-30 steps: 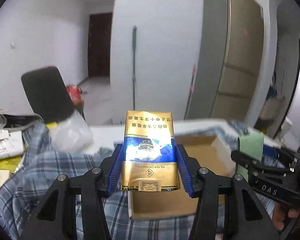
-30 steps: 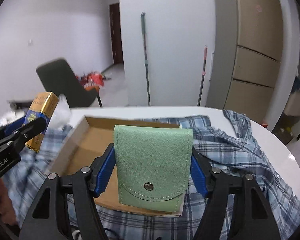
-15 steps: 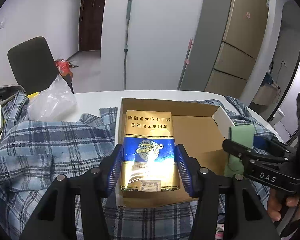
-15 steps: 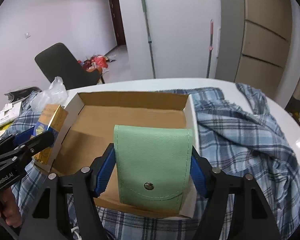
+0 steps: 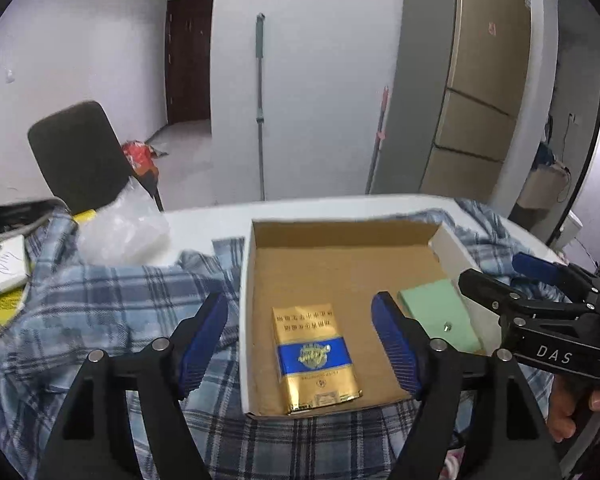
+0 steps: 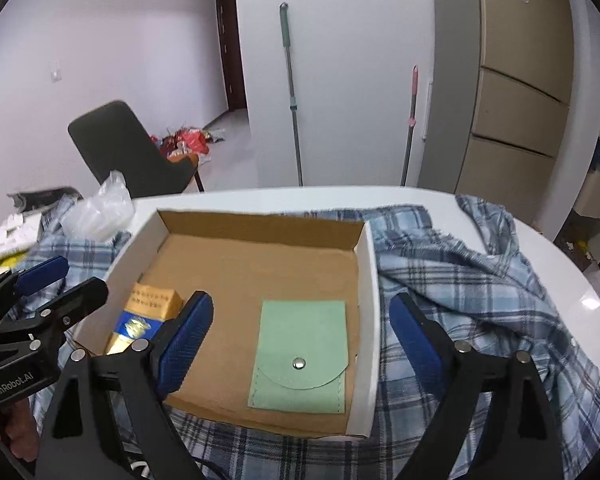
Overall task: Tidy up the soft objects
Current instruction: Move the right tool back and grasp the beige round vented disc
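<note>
Grippers, left (image 5: pixel 300 344) and right (image 6: pixel 300 338), tilt down over box (image 6: pixel 366 276), jaws opening, nothing gripped

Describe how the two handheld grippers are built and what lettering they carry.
Both are matte black, with angular arms, silver pivot screws and ribbed blue finger pads. The right gripper reads "DAS" in white on its side; the left gripper reads "GenRobot.AI". No sleeves visible.
</note>
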A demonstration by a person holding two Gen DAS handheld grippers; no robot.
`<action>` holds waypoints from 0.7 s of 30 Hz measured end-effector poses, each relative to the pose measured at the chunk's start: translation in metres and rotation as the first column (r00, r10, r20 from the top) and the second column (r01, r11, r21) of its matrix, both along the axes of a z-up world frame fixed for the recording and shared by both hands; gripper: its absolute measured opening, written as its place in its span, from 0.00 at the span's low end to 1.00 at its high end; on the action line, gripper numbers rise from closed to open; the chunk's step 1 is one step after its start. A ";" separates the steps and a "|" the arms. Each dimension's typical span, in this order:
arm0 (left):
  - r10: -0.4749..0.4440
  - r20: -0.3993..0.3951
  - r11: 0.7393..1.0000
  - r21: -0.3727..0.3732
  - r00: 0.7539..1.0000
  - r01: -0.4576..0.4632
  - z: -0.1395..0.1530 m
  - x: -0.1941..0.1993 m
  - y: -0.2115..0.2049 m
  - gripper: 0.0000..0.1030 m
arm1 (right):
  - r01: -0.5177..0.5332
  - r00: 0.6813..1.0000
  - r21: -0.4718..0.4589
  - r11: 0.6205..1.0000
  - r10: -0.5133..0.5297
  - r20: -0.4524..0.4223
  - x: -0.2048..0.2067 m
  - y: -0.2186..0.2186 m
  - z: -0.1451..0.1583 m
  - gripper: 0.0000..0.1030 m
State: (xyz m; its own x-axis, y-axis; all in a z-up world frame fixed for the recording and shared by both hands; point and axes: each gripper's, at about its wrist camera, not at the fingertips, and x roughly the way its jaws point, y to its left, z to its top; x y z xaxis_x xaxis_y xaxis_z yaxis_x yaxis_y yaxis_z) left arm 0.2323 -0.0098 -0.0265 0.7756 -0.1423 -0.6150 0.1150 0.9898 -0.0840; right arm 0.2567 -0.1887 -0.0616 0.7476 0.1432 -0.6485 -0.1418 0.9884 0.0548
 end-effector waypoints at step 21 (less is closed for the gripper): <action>0.030 0.364 0.999 -0.026 0.931 -0.022 0.131 -0.187 0.011 0.75 | -0.111 0.941 0.139 0.984 0.059 0.334 -0.155 -0.030 0.124 0.86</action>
